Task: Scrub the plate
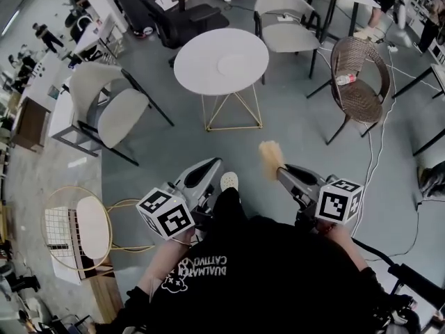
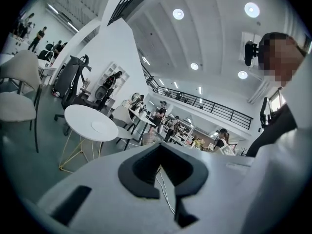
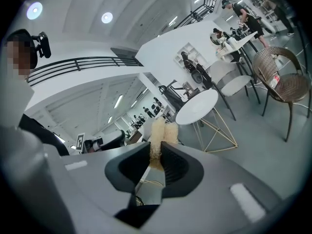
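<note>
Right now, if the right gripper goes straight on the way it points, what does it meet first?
Nothing close: the right gripper, shut on the scrubber, has open floor ahead, then probably the round white table.

At twelve o'clock I saw a white table bearing the plate. My right gripper clasped a tan scrubber.

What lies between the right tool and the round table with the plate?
Only bare grey floor, as the head view shows: nothing stands between the right tool, shut on the scrubber, and the round table bearing the plate.
</note>
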The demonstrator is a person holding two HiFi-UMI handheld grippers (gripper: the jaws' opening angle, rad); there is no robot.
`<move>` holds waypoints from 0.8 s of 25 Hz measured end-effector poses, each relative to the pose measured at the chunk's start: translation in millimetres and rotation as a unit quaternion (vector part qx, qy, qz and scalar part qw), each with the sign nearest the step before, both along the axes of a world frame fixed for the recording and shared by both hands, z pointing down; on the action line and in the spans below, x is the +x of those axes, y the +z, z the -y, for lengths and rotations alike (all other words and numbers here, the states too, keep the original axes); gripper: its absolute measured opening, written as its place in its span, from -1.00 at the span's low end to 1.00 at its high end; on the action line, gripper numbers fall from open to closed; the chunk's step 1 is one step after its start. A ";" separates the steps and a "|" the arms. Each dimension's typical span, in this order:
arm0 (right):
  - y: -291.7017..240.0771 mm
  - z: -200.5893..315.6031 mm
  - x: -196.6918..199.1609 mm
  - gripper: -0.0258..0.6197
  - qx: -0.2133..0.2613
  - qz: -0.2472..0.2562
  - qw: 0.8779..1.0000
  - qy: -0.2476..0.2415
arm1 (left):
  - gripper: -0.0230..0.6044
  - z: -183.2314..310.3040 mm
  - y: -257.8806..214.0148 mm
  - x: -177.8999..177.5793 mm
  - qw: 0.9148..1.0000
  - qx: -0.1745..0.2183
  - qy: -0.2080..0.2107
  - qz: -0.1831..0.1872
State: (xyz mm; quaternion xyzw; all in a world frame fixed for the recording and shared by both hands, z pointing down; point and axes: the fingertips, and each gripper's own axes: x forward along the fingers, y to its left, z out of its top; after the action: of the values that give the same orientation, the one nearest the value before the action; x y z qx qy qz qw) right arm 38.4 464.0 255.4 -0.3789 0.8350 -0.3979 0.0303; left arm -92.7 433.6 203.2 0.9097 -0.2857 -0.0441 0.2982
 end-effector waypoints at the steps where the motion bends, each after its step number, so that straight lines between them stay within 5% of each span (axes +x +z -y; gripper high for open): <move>1: 2.6 2.9 2.5 -0.71 -0.002 0.000 1.000 0.005 | -0.93 4.9 2.7 0.2 1.000 -0.002 0.000 -0.001; 12: 10.8 81.2 15.1 -0.71 -0.024 0.010 0.998 0.060 | -0.93 108.2 -0.1 6.7 0.998 -0.039 0.019 -0.048; 20: 12.6 171.6 -3.9 -0.71 -0.028 0.001 0.997 0.067 | -0.93 201.4 5.7 -7.4 0.998 -0.042 0.035 -0.043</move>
State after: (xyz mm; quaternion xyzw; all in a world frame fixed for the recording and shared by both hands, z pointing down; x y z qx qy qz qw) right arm 34.5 292.5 268.0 -0.4344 0.7961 -0.4187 0.0470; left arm -100.1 232.2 208.9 0.9028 -0.2426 -0.0606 0.3499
